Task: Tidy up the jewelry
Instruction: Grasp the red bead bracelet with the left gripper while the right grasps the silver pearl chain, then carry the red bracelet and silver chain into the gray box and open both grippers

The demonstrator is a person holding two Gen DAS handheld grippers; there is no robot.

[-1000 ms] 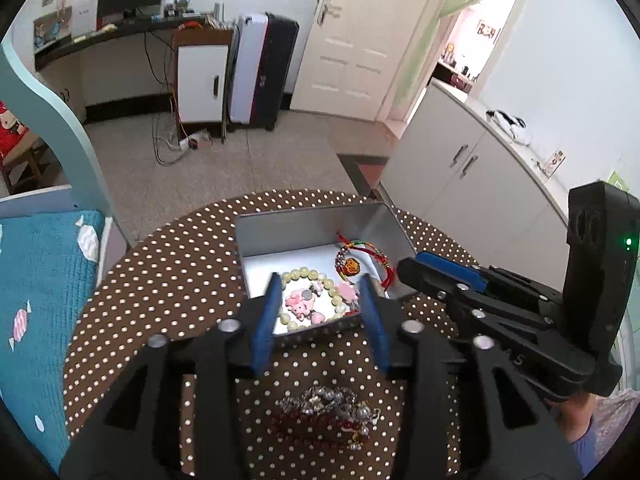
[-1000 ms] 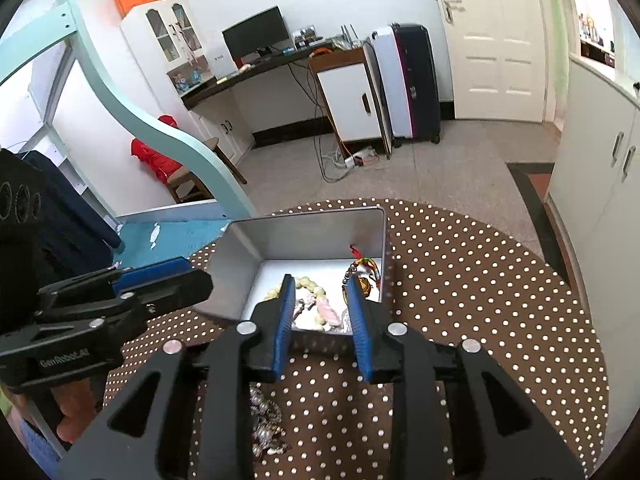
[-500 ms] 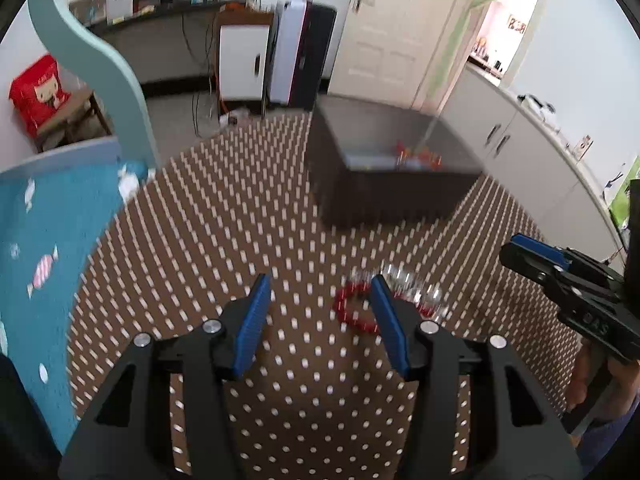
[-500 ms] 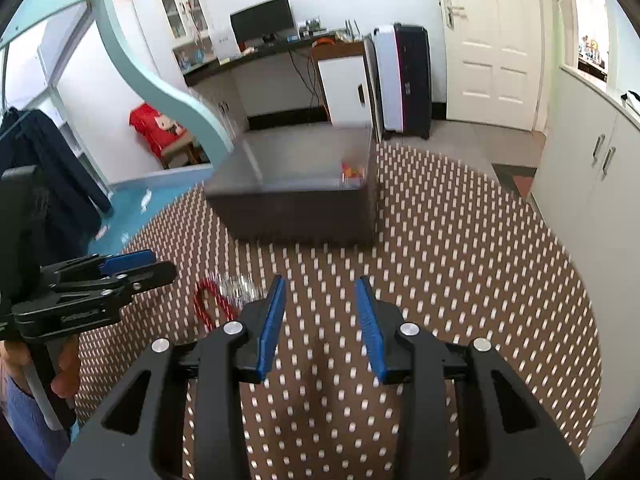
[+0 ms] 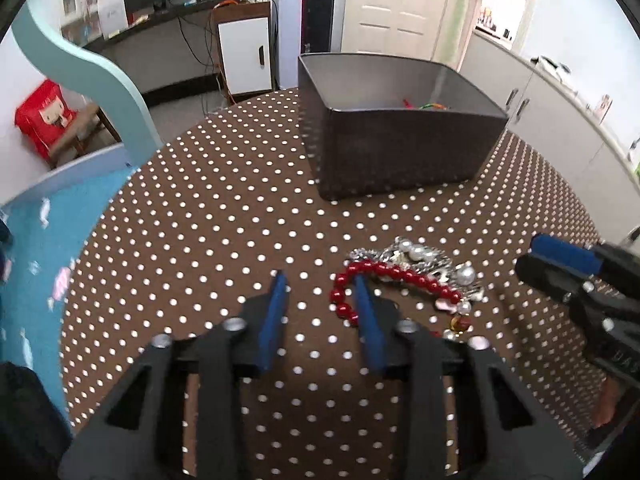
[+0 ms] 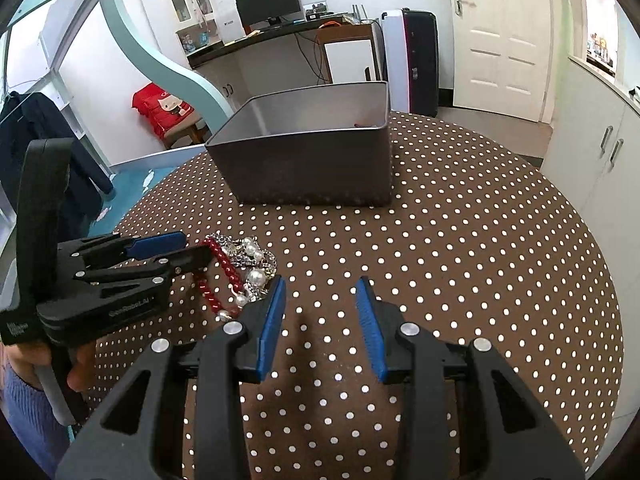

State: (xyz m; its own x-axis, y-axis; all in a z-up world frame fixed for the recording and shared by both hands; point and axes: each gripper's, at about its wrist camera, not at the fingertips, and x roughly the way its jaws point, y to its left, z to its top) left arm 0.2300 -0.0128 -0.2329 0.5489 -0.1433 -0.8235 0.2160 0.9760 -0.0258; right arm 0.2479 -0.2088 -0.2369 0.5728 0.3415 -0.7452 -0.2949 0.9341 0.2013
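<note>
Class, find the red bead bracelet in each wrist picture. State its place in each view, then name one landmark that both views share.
Left wrist view: the red bead bracelet lies right of centre on the tablecloth, by the left gripper's right finger.
Right wrist view: the bracelet lies at lower left, beside the left gripper.
Shared landmark: the grey metal box on the table behind the jewelry.

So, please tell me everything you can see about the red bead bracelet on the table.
The red bead bracelet is a string of round, glossy red beads in an open curve, lying flat on the dotted tablecloth. It rests against a silver and pearl jewelry pile, in front of the gray box. The left gripper is open, one fingertip at its beads.
</note>
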